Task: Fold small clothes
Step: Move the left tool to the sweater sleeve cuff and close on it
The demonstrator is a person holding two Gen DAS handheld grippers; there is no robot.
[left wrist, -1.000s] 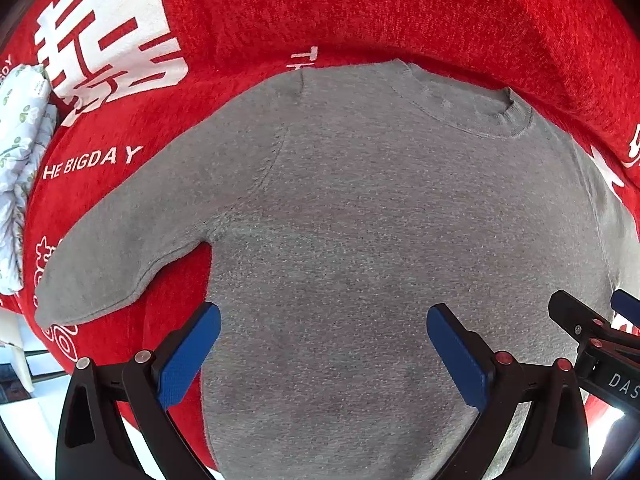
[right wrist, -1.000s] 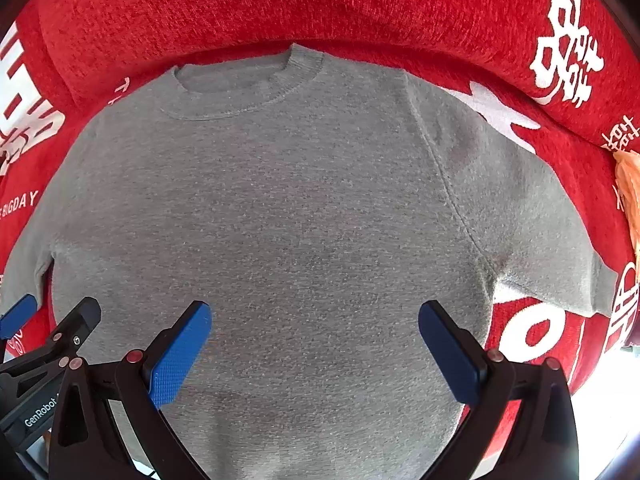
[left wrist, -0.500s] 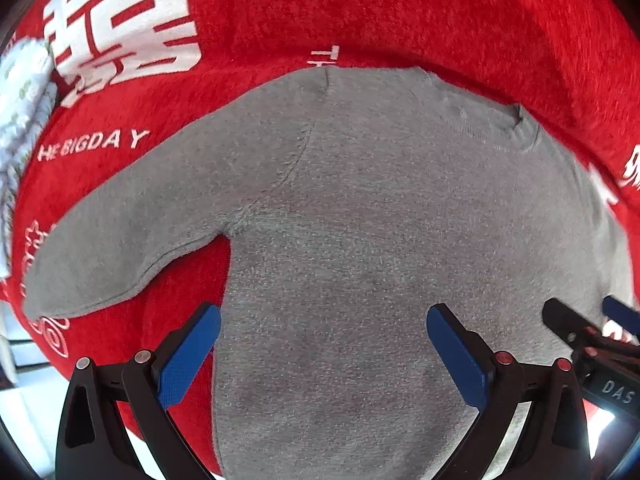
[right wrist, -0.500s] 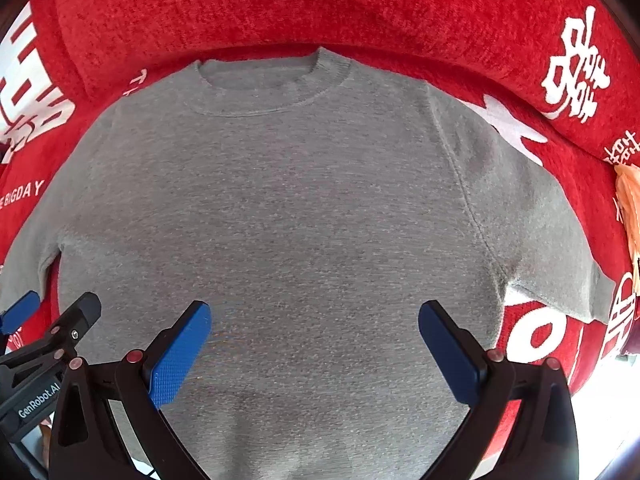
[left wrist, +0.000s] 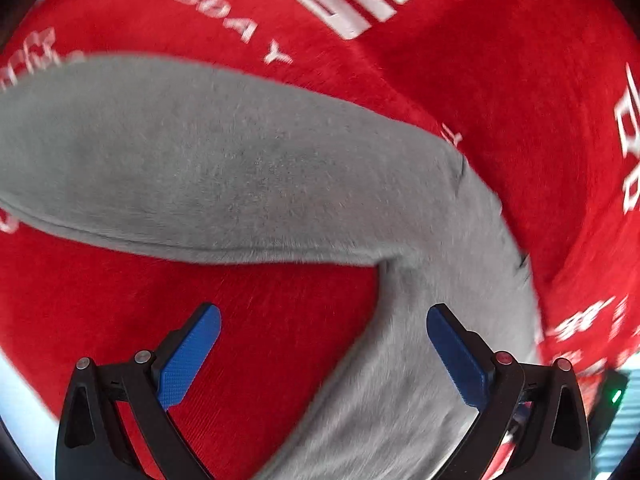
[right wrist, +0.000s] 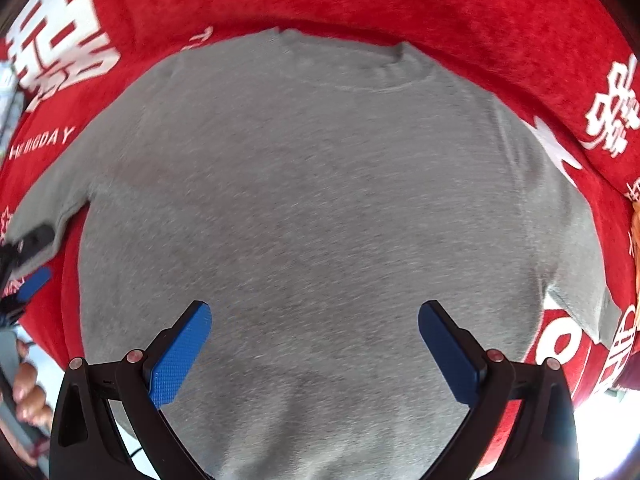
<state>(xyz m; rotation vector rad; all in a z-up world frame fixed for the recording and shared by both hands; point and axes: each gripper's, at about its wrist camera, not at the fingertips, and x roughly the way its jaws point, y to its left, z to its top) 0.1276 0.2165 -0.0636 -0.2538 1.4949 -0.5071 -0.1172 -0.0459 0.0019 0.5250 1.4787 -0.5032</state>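
Observation:
A grey sweater [right wrist: 320, 208] lies flat, front up, on a red cloth, collar at the far side. In the left wrist view its left sleeve [left wrist: 224, 176] stretches out to the left, and the armpit is just ahead. My left gripper [left wrist: 323, 354] is open and empty, low over the red cloth and the sweater's side edge below the sleeve. It also shows at the left edge of the right wrist view [right wrist: 30, 256]. My right gripper [right wrist: 314, 350] is open and empty above the sweater's lower body.
The red cloth [right wrist: 480, 8] with white lettering covers the whole surface and rises at the back. A white patterned cloth [right wrist: 8, 92] lies at the far left. An orange thing [right wrist: 634, 220] shows at the right edge. The surface's near edge runs below the hem.
My left gripper has swung left and closer, from over the sweater's body to the left sleeve and armpit. My right gripper has drifted slightly left. Both stay open.

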